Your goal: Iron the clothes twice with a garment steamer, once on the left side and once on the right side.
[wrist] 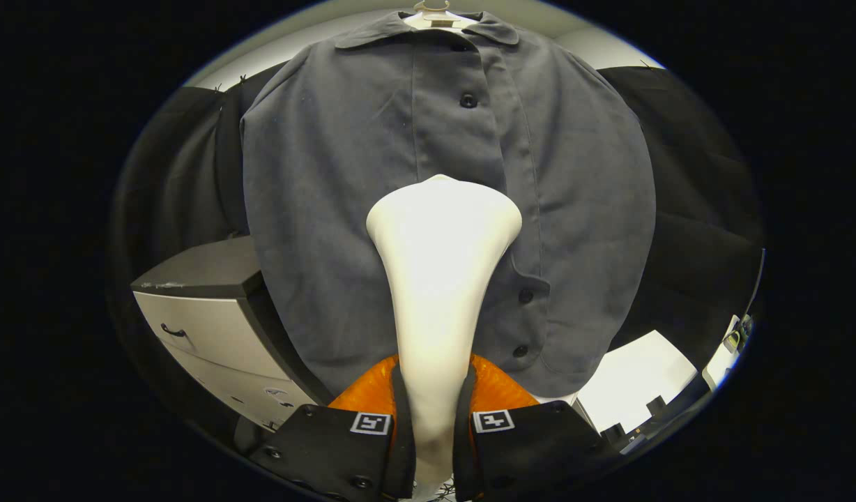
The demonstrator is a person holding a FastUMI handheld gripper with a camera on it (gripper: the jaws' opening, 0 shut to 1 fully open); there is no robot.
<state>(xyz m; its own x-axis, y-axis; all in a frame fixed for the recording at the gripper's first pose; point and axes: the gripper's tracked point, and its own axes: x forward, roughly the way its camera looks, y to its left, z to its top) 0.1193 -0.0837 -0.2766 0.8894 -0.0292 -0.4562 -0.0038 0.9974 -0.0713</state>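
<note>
1. Closest in: the gripper (pixel 433 397) was clenched on the steamer (pixel 438 279), one finger pressed on each side of its narrow handle. Looked like a solid hold, with the handle sitting straight between the fingers, not skewed.

2. Just ahead of the fingers, the steamer flared out into its wide head, which pointed at the shirt (pixel 372 209). The head sat over the button strip, about mid-chest and above the two lower buttons. Couldn't tell whether it was actually touching the cloth or just hanging in front of it.

3. My take on doing this step well: since the head was parked on the centre line, it needed to pick a side and run one long pass down that panel, then do the same on the other. Keep the head flat to the fabric, go slow, and steer clear of the buttons so it doesn't snag. The shirt hung loose on its hanger (pixel 431 8), so pushing too hard would probably just swing it away.

4. Further back, beside the shirt's lower edge, there was a cabinet (pixel 212 328) with drawers. The drawers were closed, so no idea what was in them.

5. Behind all that, dark cloth walled the booth.
</note>
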